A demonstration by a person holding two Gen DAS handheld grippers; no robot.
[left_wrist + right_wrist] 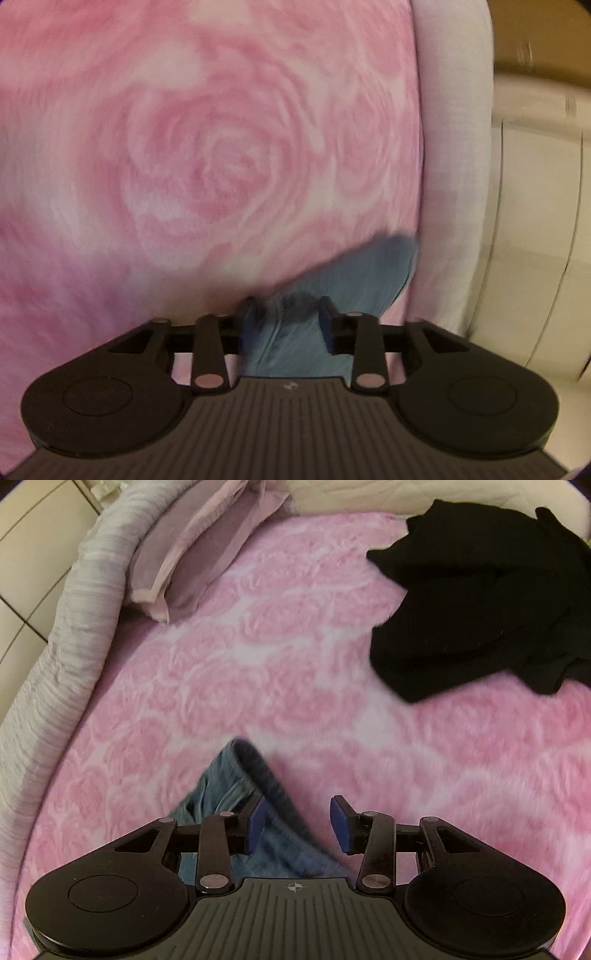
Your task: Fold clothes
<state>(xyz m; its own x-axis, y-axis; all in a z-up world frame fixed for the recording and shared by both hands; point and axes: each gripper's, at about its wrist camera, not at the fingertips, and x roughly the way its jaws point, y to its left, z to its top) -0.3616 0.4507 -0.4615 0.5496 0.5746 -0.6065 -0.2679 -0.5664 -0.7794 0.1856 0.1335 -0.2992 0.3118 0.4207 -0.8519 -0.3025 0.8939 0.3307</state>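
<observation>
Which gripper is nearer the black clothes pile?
Right, as far as shown. The right gripper sits over the denim, the black clothes pile farther up the blanket. The left wrist view doesn't show the pile.

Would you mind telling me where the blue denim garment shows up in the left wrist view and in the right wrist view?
Left wrist view: the denim garment is at bottom centre, running up and to the right between the left tongs.
Right wrist view: the denim garment is at bottom centre-left, mostly by the left finger of the open right tongs.
Shared landmark: the pink rose blanket under it.
</observation>
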